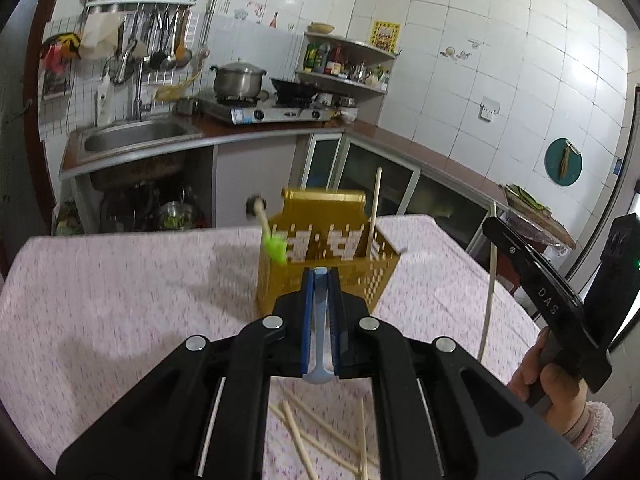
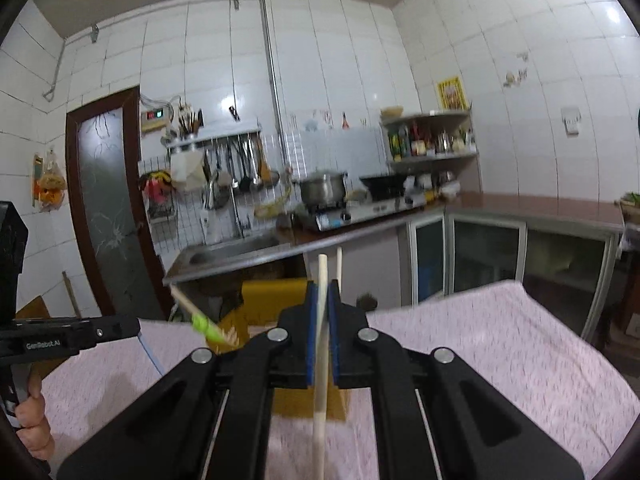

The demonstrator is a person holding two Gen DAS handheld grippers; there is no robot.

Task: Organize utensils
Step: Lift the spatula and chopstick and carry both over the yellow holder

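My left gripper (image 1: 321, 280) has its fingers pinching a pale blue plastic utensil handle (image 1: 320, 328). At twelve o'clock, just beyond it on the pink cloth-covered desk (image 1: 120, 280), stands the gold perforated metal utensil holder (image 1: 328, 248). My right gripper (image 2: 322, 294) has its fingers pinching a pale wooden chopstick (image 2: 320, 400) upright; loose chopsticks (image 1: 304, 440) lie at six o'clock.

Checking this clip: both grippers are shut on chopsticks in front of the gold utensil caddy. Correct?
Only partly. The right gripper grips a chopstick, but the left wrist view shows the left gripper clamping a pale blue utensil handle. The gold utensil caddy stands ahead.
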